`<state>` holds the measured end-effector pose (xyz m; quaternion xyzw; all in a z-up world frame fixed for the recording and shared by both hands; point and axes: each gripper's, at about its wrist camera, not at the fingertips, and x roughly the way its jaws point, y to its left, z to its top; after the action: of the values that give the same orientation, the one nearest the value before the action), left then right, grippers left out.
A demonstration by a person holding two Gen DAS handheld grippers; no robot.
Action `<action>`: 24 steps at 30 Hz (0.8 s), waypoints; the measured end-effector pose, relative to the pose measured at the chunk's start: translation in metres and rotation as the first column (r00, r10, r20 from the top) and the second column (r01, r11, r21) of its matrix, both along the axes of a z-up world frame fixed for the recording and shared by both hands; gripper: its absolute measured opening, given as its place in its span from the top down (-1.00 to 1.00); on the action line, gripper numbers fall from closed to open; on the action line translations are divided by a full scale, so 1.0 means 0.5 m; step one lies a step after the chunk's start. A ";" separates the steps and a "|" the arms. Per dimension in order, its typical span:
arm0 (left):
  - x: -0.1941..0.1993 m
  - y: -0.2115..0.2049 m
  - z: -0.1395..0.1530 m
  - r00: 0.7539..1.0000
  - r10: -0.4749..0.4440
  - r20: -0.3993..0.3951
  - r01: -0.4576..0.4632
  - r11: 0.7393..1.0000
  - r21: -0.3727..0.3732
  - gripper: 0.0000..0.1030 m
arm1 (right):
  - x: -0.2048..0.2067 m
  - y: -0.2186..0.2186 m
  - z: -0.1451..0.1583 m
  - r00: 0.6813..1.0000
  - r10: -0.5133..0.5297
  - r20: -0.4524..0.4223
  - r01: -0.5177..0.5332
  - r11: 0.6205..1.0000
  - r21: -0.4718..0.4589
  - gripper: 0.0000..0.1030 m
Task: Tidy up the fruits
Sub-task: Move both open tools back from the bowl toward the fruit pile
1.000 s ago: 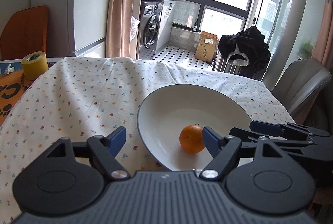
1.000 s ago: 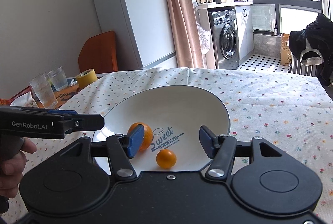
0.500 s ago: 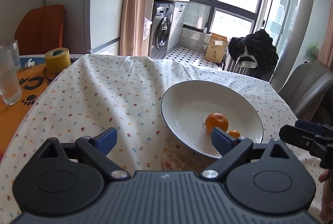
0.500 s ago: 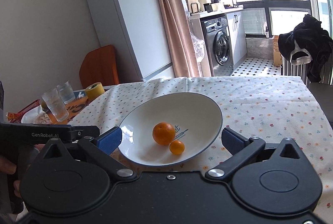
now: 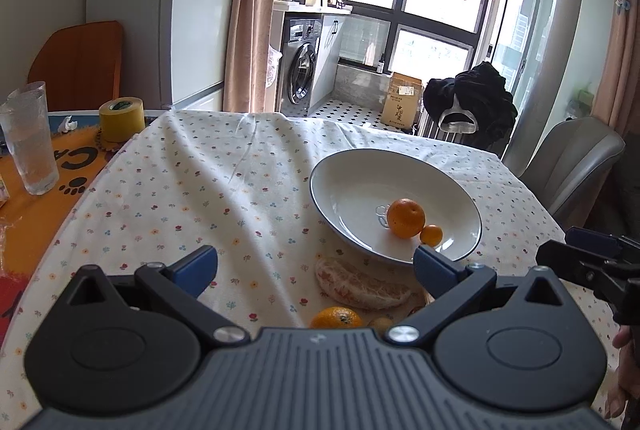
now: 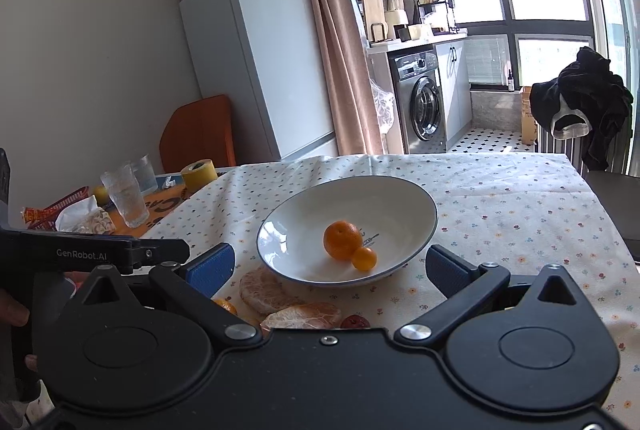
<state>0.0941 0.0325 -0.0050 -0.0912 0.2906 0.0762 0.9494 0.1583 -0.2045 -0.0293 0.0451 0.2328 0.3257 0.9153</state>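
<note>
Now | left claw (image 5: 315,264) released | right claw (image 6: 327,266) released | two oranges (image 6: 342,240) in plate (image 6: 420,202)

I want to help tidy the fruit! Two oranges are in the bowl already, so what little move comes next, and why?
Probably lower the open left gripper toward the peeled citrus piece on the tablecloth. It lies just outside the bowl, which holds only the big orange and small orange, and it sits between the fingers. The right gripper is open and empty too.

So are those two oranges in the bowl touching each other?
Touching, it seems. In the right wrist view the small orange sits against the big orange with no gap between them inside the bowl; the left wrist view shows the same.
</note>
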 end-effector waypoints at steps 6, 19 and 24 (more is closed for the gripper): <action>-0.041 0.011 -0.003 1.000 0.016 0.003 -0.016 1.000 -0.011 -1.00 | -0.021 -0.011 0.001 0.999 -0.014 -0.031 0.013 1.000 -0.010 -1.00; -0.106 0.034 -0.008 0.999 0.037 0.004 -0.037 0.998 -0.045 -1.00 | -0.063 -0.019 0.002 0.999 -0.010 -0.049 0.007 0.999 -0.046 -1.00; -0.126 0.034 -0.002 0.999 0.041 0.003 -0.041 0.998 -0.042 -1.00 | -0.080 -0.026 0.004 0.998 0.000 -0.057 -0.004 0.998 -0.070 -1.00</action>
<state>0.0309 0.0494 -0.0060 -0.1173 0.2885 0.0896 0.9460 0.1183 -0.2174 -0.0273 0.0219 0.2700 0.3169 0.9090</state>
